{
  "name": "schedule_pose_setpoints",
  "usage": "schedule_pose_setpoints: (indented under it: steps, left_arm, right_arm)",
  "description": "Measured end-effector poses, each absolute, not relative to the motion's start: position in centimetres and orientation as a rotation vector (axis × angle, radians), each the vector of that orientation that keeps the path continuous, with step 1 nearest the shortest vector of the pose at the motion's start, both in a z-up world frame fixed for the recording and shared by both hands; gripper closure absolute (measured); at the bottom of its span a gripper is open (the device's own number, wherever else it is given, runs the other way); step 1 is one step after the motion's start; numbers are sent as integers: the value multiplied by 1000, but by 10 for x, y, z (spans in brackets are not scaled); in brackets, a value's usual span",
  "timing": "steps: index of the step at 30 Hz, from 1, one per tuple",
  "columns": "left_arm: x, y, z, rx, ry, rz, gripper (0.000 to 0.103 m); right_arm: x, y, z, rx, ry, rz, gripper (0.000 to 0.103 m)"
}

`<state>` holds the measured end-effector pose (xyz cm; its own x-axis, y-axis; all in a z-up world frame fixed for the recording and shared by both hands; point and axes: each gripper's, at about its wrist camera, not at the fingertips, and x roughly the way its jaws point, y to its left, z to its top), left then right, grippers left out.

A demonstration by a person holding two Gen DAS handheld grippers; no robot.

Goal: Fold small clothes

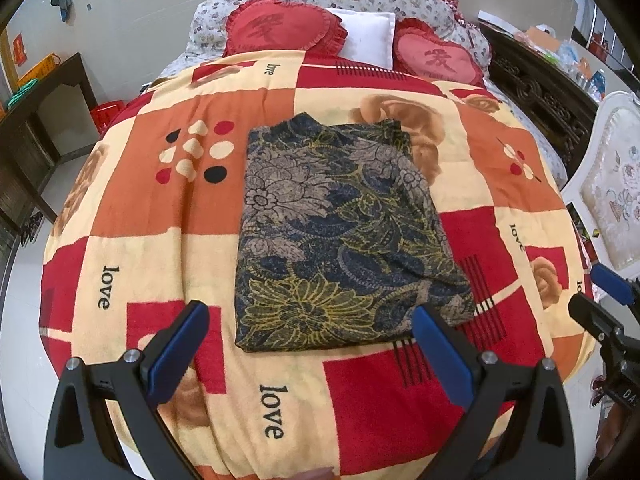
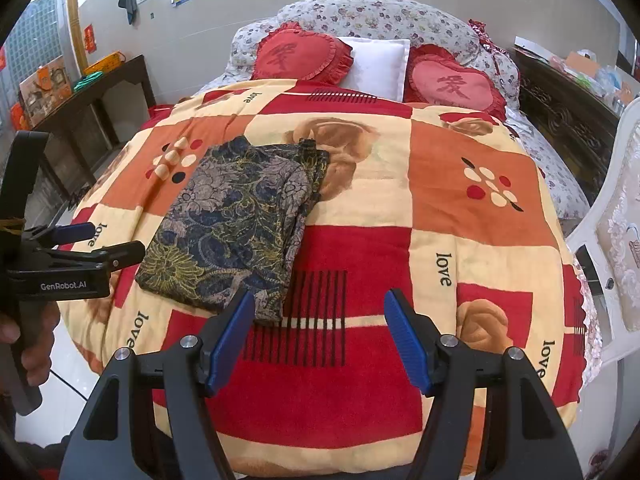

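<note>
A dark floral garment lies folded into a flat rectangle on the patterned blanket; it also shows in the right wrist view. My left gripper is open and empty, held above the garment's near edge. My right gripper is open and empty, to the right of the garment over the red blanket patch. The right gripper also shows at the right edge of the left wrist view. The left gripper appears at the left edge of the right wrist view.
Two red heart cushions and a white pillow lie at the head of the bed. A dark side table stands at the left, a dark carved cabinet and a white chair at the right.
</note>
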<state>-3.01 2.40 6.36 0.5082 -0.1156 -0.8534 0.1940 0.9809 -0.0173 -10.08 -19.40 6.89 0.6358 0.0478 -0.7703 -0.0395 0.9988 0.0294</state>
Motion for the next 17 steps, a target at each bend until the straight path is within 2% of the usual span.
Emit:
schedule_pose_setpoints:
  steps: [17]
  left_arm:
    - [-32, 16, 57, 109, 1002, -198, 0]
  right_arm:
    - [-95, -192, 65, 9, 893, 54, 32]
